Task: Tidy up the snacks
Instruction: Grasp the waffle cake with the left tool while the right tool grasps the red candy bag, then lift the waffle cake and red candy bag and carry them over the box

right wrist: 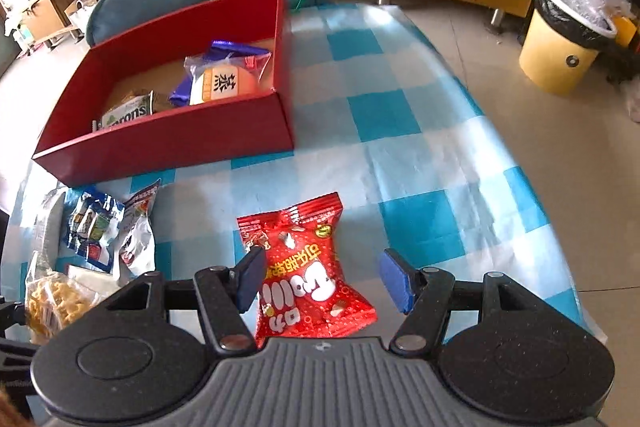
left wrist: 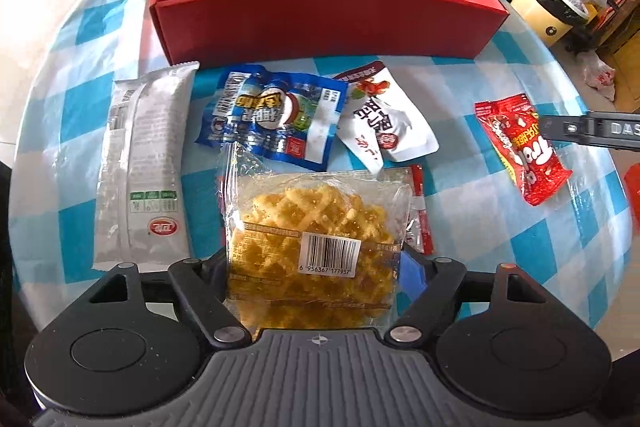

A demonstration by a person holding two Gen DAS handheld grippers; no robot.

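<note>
A clear packet of yellow lattice waffles [left wrist: 316,223] lies on the checked tablecloth between the fingers of my left gripper [left wrist: 316,263]. Its wrapper edges reach both pads without creasing, so the jaws stand open around it. A red candy packet [right wrist: 308,267] lies between the fingers of my right gripper [right wrist: 323,259]. The left pad is at the packet's edge and the right pad [right wrist: 396,283] stands clear of it, so this gripper is open. The red box [left wrist: 320,23] at the back of the table holds several snacks.
A long silver packet [left wrist: 144,167], a blue packet [left wrist: 276,119] and a white pouch [left wrist: 384,131] lie in front of the box. A red-edged packet [left wrist: 420,211] sticks out from under the waffles. A yellow bin [right wrist: 560,47] stands on the floor beyond the table's right edge.
</note>
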